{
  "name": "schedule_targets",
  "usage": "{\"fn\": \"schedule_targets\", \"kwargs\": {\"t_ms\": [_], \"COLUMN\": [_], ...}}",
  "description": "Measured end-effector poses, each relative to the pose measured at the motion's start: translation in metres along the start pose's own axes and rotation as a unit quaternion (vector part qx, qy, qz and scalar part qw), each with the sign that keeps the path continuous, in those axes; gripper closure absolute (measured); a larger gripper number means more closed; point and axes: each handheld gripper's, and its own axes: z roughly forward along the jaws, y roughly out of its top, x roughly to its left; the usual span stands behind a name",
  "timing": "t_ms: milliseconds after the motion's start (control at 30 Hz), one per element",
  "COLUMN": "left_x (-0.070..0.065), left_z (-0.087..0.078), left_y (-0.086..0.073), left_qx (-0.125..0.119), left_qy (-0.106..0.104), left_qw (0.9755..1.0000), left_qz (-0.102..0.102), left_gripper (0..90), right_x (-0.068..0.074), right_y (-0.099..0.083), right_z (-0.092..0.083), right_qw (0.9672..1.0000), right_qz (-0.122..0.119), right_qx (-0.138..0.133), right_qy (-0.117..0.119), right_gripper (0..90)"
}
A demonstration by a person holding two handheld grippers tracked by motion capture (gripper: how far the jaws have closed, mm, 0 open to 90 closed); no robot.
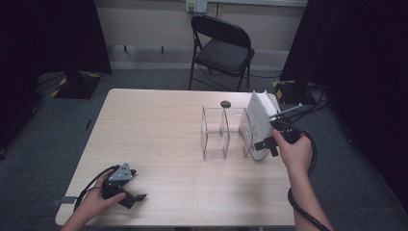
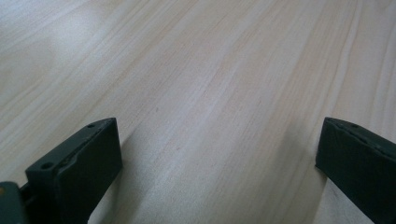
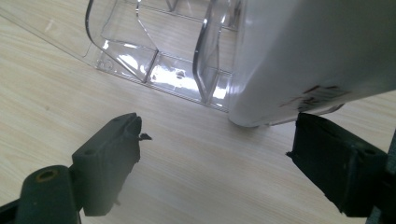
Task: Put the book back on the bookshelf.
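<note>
Near the worktop's (image 1: pixel 159 139) right edge, the right gripper (image 3: pixel 219 140) is hovering wide open, empty, the upright white book (image 1: pixel 260 122) just ahead in the clear rack (image 1: pixel 223 132); the left gripper (image 1: pixel 129 192) is idling open.

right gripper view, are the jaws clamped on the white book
No: the right gripper has its jaws spread wide over bare table, and the white book stands just beyond them in the clear rack.

Dim, soft overhead light — dark edges, glare on the clear rack (image 3: pixel 154 65).
</note>
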Motion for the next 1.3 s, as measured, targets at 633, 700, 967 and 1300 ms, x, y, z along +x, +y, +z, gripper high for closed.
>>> {"fn": "schedule_targets", "kwargs": {"t_ms": [633,700,967,1300], "left_x": [0.000,0.000,0.000,0.000], "left_z": [0.000,0.000,0.000,0.000], "left_y": [0.000,0.000,0.000,0.000], "left_qx": [0.000,0.000,0.000,0.000], "left_qy": [-0.001,-0.001,-0.001,-0.001], "left_qw": [1.0000,1.0000,1.0000,1.0000], "left_qz": [-0.002,-0.002,-0.002,-0.002], "left_gripper": [0.0,0.0,0.0,0.0], "right_x": [0.023,0.027,0.042,0.056], "right_y": [-0.007,-0.007,-0.007,-0.008], "right_z": [0.014,0.016,0.023,0.034], "right_qw": [0.9984,0.9982,0.9960,0.9934], "right_qz": [-0.038,-0.041,-0.065,-0.085], "right_qx": [-0.007,-0.004,0.004,0.008], "right_qy": [0.041,0.043,0.061,0.076], "right_gripper": [14.7,14.6,14.6,14.8]}}
